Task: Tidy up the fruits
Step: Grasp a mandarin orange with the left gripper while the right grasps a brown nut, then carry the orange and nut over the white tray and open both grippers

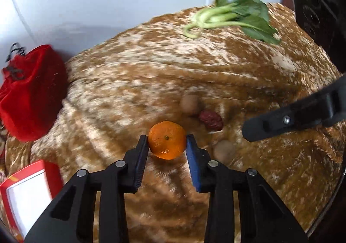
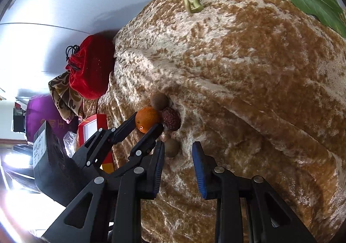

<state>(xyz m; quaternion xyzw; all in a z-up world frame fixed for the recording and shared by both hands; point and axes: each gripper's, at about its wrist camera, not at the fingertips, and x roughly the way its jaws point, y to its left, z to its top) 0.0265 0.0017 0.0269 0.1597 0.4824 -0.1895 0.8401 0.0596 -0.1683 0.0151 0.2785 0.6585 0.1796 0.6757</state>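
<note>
On the table (image 1: 216, 65), under a brown mottled cloth (image 1: 151, 70), little looks sorted yet: the fruits lie together near the middle, with no bowl or tray for them in view. Far back lie the greens (image 1: 235, 18), well apart from the fruit. At the left edge sit a red pouch (image 1: 30, 91) and a red box (image 1: 28, 191); whether either is meant to take fruit I cannot tell. Of the fruits, the orange (image 1: 167, 140) is largest and sits on the cloth between the pads of the left gripper (image 1: 167, 145), which is narrowed onto it and touching both sides, so a first pick seems under way. Just beside it lie a red date (image 1: 210, 122) and two small brown fruits (image 1: 189, 103), untouched. The right gripper (image 2: 178, 167) hangs near them, narrow but parted, holding nothing
</note>
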